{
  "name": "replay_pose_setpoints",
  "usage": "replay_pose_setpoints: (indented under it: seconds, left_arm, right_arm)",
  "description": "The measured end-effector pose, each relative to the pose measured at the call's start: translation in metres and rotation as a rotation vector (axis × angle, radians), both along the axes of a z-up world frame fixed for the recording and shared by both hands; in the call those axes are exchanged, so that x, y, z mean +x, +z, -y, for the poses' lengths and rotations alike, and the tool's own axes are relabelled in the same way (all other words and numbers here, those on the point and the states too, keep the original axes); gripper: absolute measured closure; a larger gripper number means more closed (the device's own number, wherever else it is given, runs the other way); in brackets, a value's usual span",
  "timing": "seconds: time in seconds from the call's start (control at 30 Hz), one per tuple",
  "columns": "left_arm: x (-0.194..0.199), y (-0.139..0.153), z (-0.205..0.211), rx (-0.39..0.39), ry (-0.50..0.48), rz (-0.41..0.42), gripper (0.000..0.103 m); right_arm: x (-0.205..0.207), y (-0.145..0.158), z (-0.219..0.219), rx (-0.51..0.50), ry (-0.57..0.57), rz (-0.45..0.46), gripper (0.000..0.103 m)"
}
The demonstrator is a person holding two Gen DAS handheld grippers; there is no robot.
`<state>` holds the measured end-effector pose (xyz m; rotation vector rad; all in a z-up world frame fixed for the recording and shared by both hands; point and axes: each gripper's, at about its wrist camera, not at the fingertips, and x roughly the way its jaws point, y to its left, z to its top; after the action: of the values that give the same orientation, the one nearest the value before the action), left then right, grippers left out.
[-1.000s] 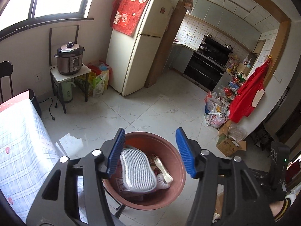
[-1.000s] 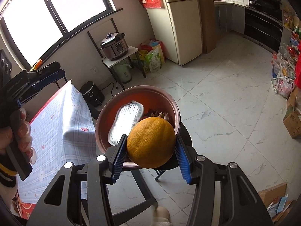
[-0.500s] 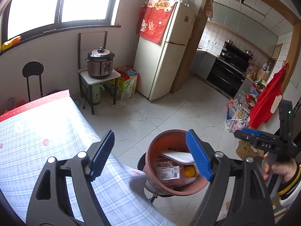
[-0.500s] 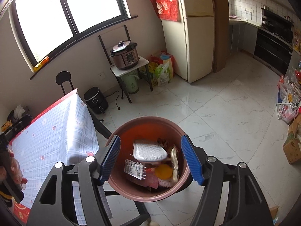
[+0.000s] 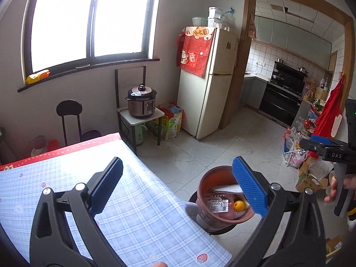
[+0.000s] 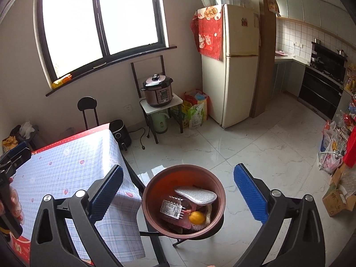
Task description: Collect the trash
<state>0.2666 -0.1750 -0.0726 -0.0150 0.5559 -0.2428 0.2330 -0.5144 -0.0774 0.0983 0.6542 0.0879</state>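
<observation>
- Two claws, left claw (image 5: pixel 176 188) and right claw (image 6: pixel 178 191), both spread wide and holding nothing.
- Brown trash bin (image 6: pixel 213 184) stands on a black stool just beside the tabletop (image 5: pixel 138 211), holding an orange (image 6: pixel 196 217), a labelled packet (image 6: pixel 172 208) and a grey pad (image 6: pixel 195 195).
- Plaid cloth covers the tabletop.
- White marble-tile floor (image 6: pixel 255 146); cream fridge (image 6: pixel 231 66), pressure cooker (image 6: pixel 158 90) and window (image 6: pixel 100 20) behind.
</observation>
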Motion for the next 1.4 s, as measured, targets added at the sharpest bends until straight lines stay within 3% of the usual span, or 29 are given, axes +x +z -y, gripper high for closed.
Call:
replay_pose_setpoints:
  seconds: [0.23,0.57,0.83,1.4]
  left_arm:
    - [-0.049,0.041,-0.039,0.028,0.016,0.052,0.006]
    - [-0.115,0.08,-0.079,0.05,-0.01,0.115,0.006]
    - [-0.144,0.089,-0.101,0.029,-0.008,0.136,0.006]
    - [-0.146,0.084,-0.103,0.057,-0.018,0.128,0.006]
  right_arm:
    - [-0.056,0.038,-0.04,0.01,-0.055,0.045,0.005]
    - [-0.123,0.065,-0.096,-0.038,-0.085,0.091,0.005]
    - [-0.149,0.073,-0.119,-0.053,-0.109,0.113,0.005]
    - [-0.16,0.069,-0.131,-0.062,-0.15,0.107,0.005]
